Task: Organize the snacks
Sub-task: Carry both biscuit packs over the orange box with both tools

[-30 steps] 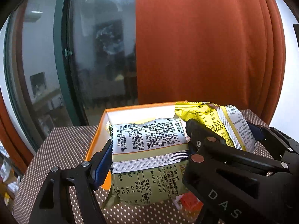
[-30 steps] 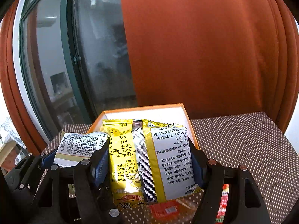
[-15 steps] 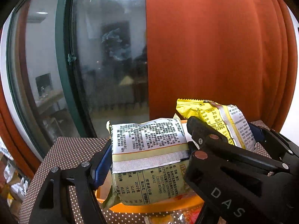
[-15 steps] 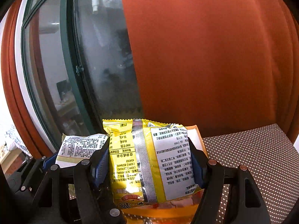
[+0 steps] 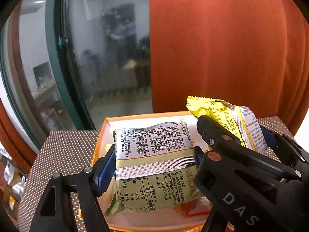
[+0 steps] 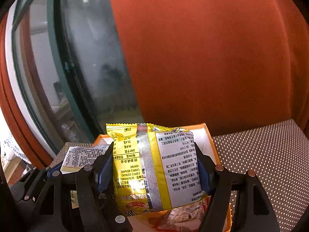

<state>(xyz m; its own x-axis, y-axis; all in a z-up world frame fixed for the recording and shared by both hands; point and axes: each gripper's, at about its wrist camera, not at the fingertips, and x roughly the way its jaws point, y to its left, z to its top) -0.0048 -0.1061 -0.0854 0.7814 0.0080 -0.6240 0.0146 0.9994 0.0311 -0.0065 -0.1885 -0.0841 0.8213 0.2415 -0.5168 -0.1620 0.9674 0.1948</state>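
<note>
- Holding two snack packets at once above an orange box (image 5: 100,135), low in the frame in both wrist views.
- Clamped in the left gripper (image 5: 154,166): a pale green packet (image 5: 154,154), printed back toward the camera, blue pads pressing its two side edges, at lower centre of the left wrist view.
- Clamped in the right gripper (image 6: 154,170): a yellow packet (image 6: 154,166), also back side out, at lower centre of the right wrist view; seen too at right of the left wrist view, just beside and above the green one.
- Sitting on a dotted tablecloth (image 6: 260,154), the box shows a white inside and other wrappers, red and orange, at the bottom, under both packets.
- Behind, filling the upper frame: an orange curtain (image 5: 222,48) at right and a dark window (image 5: 106,48) at left.
- Judged step: carrying both packets over the box, just ahead of setting them in.
- Next move calls for lowering each packet inside the walls, laying it on or beside the wrappers, then parting the jaws only once the packet rests.
- Worth minding: grippers very close together, so risk of knocking each other or the rim.
</note>
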